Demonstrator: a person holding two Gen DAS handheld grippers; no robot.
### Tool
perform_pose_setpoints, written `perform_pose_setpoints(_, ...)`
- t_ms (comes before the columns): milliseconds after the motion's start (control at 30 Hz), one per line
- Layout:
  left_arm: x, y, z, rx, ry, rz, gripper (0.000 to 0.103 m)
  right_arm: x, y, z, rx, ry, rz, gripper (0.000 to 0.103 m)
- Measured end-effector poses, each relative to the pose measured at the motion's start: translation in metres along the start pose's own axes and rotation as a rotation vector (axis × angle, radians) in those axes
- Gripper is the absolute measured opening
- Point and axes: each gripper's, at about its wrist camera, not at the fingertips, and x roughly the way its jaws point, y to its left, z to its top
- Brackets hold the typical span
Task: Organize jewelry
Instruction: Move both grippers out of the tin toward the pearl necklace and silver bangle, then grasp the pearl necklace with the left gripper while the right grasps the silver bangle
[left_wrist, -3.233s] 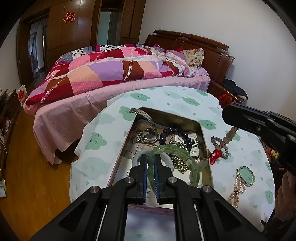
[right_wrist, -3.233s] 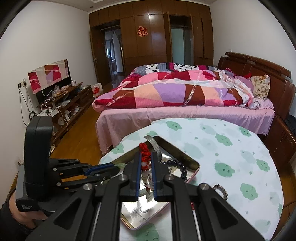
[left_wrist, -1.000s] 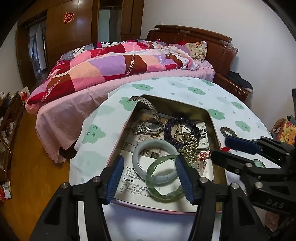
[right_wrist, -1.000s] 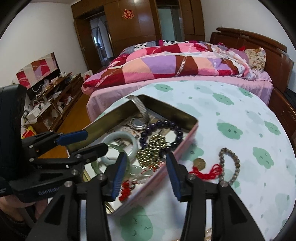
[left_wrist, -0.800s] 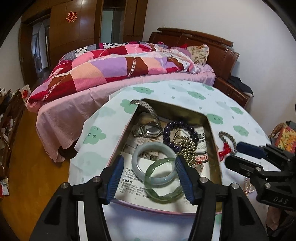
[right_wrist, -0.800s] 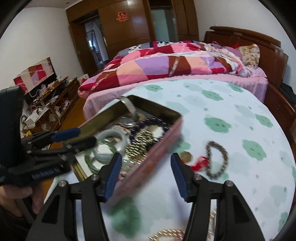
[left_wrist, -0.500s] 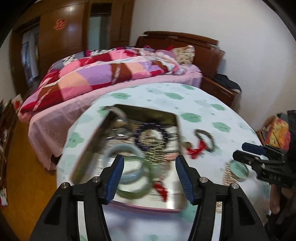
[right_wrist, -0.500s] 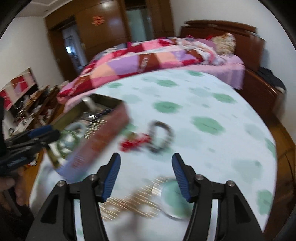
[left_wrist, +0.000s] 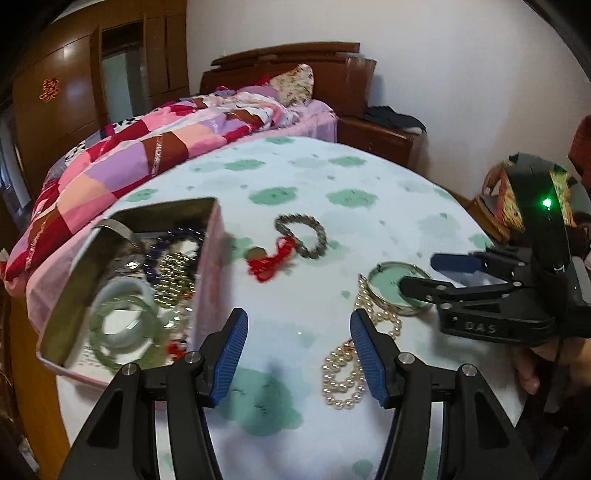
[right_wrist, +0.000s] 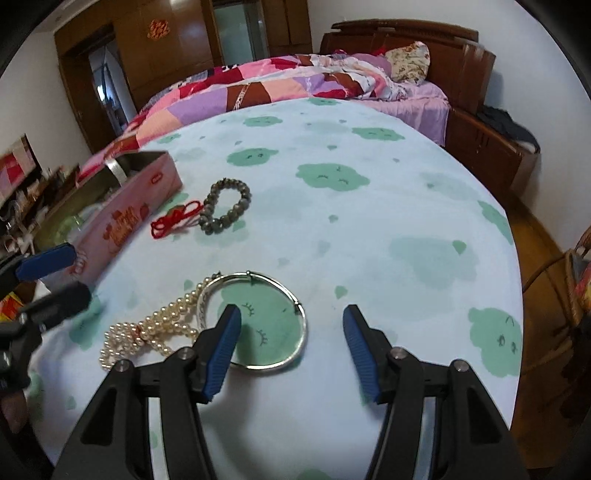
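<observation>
The left hand-held gripper (left_wrist: 297, 350) is seen spread, with nothing between its blue pads, above a round counter (left_wrist: 369, 184) covered in a pale cloth with green cloud prints. The right hand-held gripper (right_wrist: 291, 343) is likewise spread and empty, its jaws having just been opening; in the left wrist view it is seen from the side (left_wrist: 434, 275), its tips over a silver bangle (right_wrist: 295, 354). The bangle lies flat on the cloth, and the right gripper's left pad (right_wrist: 221, 347) is seen over its inner area, though contact cannot be told. A pearl necklace (right_wrist: 147, 328) lies bunched just beside the bangle, touching its left edge. Farther off, a dark bead bracelet (right_wrist: 227, 203) with a red tassel (right_wrist: 173, 218) lies on the cloth near a pink tin (right_wrist: 140, 206). In the tin (left_wrist: 208, 266), at the counter's left edge, a pale bangle (left_wrist: 122, 314), a green bangle (left_wrist: 99, 347), a purple bead bracelet (left_wrist: 173, 236), gold beads (left_wrist: 173, 273) and a metal watch band (left_wrist: 118, 227) are seen. A bed (right_wrist: 295, 81) with a patchwork quilt stands behind the counter.
</observation>
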Motion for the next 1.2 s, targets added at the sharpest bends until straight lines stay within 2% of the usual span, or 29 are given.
perform_pose_setpoints(67,0.004,-0.002,-0.001,-0.003,0.012,-0.01,0.058,0.0,0.003,-0.002,-0.023,-0.004,-0.026,0.053)
perform_pose_setpoints(100,0.007,-0.001,-0.001,-0.006,0.019,-0.012,0.058,-0.001,0.004,-0.004,-0.037,-0.006,-0.048,0.045)
perform_pose_setpoints(200,0.007,-0.004,-0.003,-0.004,0.025,-0.028,0.058,-0.005,0.001,-0.007,-0.046,-0.003,-0.041,0.028)
perform_pose_setpoints(267,0.006,-0.005,-0.003,0.0,0.022,-0.037,0.058,-0.008,-0.002,-0.009,-0.041,0.001,-0.027,0.027)
perform_pose_setpoints(333,0.008,-0.007,-0.004,0.004,0.029,-0.057,0.058,-0.009,-0.005,-0.009,-0.012,-0.001,0.003,0.03)
perform_pose_setpoints(367,0.009,-0.008,-0.005,0.008,0.033,-0.066,0.058,-0.011,-0.009,-0.01,0.012,-0.004,0.041,0.042)
perform_pose_setpoints(400,0.01,-0.011,-0.006,0.019,0.04,-0.081,0.058,-0.012,-0.01,-0.01,0.024,-0.011,0.066,0.059)
perform_pose_setpoints(467,0.016,-0.017,-0.008,0.042,0.063,-0.105,0.058,-0.018,-0.012,-0.011,0.029,-0.043,0.053,0.067)
perform_pose_setpoints(567,0.025,-0.023,-0.01,0.063,0.104,-0.114,0.058,-0.022,-0.016,-0.011,0.032,-0.054,0.031,0.067)
perform_pose_setpoints(667,0.034,-0.025,-0.012,0.071,0.127,-0.126,0.048,-0.022,-0.017,-0.01,0.042,-0.059,0.034,0.067)
perform_pose_setpoints(700,0.034,-0.026,-0.011,0.08,0.126,-0.128,0.034,-0.022,-0.018,-0.01,0.04,-0.058,0.035,0.067)
perform_pose_setpoints(767,0.035,-0.025,-0.011,0.074,0.122,-0.122,0.014,-0.022,-0.016,-0.01,0.035,-0.055,0.047,0.067)
perform_pose_setpoints(833,0.034,-0.02,-0.011,0.049,0.116,-0.124,0.013,-0.021,-0.012,-0.009,0.018,-0.053,0.066,0.069)
perform_pose_setpoints(967,0.029,-0.009,-0.009,0.0,0.079,-0.087,0.012,-0.018,0.003,-0.008,-0.044,-0.044,0.075,0.082)
perform_pose_setpoints(1167,0.026,-0.006,-0.006,-0.012,0.049,-0.08,0.012,0.0,0.016,-0.005,-0.089,0.017,0.047,0.082)
perform_pose_setpoints(1200,0.025,-0.006,-0.006,-0.01,0.046,-0.08,0.012,0.002,0.018,-0.004,-0.101,0.023,0.039,0.076)
